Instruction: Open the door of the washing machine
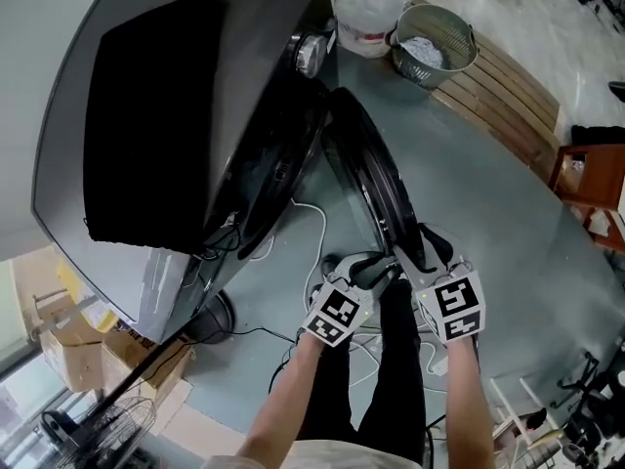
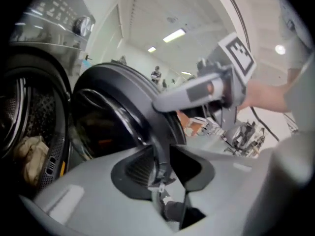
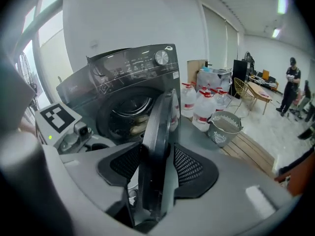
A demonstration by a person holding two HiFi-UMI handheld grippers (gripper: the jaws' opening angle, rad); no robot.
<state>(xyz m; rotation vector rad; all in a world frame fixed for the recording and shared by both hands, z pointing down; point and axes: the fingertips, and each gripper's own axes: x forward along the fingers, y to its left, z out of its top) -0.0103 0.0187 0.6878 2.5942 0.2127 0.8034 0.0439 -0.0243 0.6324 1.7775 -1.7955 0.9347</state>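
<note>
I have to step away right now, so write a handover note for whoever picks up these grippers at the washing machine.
Left gripper: jaws closed on the door's outer rim.
Right gripper: jaws closed on the same rim, right beside the left one.
Door: swung well out from the washing machine; the drum is exposed, with laundry inside.
Done: door unlatched and open.
Left: swing it wider if needed, then release both grippers.
</note>
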